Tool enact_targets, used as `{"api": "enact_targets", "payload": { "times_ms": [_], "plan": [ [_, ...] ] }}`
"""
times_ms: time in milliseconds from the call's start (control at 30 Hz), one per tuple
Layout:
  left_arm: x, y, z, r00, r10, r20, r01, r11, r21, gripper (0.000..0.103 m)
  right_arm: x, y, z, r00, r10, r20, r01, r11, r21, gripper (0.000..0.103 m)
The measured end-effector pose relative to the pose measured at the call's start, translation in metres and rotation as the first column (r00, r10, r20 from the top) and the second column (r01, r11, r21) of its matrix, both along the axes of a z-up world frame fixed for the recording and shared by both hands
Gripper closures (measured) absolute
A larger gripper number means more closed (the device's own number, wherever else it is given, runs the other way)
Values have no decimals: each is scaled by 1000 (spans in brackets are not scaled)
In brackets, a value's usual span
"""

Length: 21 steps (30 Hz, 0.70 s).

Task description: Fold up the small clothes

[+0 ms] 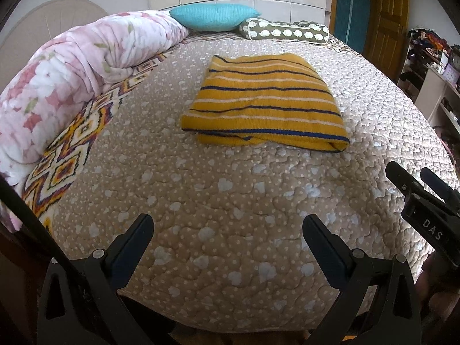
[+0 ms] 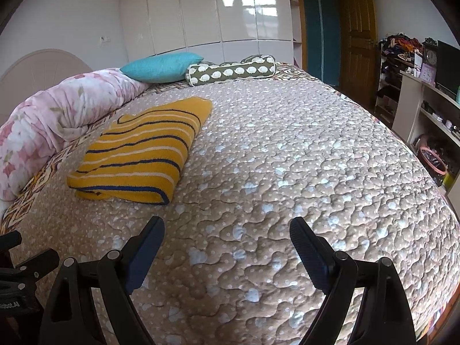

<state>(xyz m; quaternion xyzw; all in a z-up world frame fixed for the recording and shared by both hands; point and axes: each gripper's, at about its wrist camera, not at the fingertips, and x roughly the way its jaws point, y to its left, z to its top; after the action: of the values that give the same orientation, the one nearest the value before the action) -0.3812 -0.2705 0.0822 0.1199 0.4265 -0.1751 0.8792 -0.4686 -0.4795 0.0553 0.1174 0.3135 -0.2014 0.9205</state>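
Note:
A yellow knit garment with blue and white stripes (image 1: 266, 100) lies folded into a flat rectangle on the beige quilted bedspread (image 1: 201, 189). In the right wrist view the same garment (image 2: 141, 152) sits to the left. My left gripper (image 1: 228, 224) hovers open over bare quilt, well short of the garment, with nothing between its fingers. My right gripper (image 2: 227, 227) is open too, above empty quilt to the right of the garment. The right gripper's fingers (image 1: 425, 189) also show at the right edge of the left wrist view.
A rolled pink floral duvet (image 1: 72, 69) runs along the bed's left side. A turquoise pillow (image 1: 214, 17) and a green patterned bolster (image 1: 284, 31) lie at the far end. Shelves with clutter (image 2: 425, 100) and a wooden door (image 2: 359, 37) stand to the right.

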Motion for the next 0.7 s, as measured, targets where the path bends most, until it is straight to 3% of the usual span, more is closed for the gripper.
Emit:
{"api": "enact_targets", "payload": {
  "times_ms": [700],
  "plan": [
    [7,2,-12,999,10,-38,-10,1000,11,0,4,2,-6,1000,10,-16,-10,1000,4,11]
  ]
}}
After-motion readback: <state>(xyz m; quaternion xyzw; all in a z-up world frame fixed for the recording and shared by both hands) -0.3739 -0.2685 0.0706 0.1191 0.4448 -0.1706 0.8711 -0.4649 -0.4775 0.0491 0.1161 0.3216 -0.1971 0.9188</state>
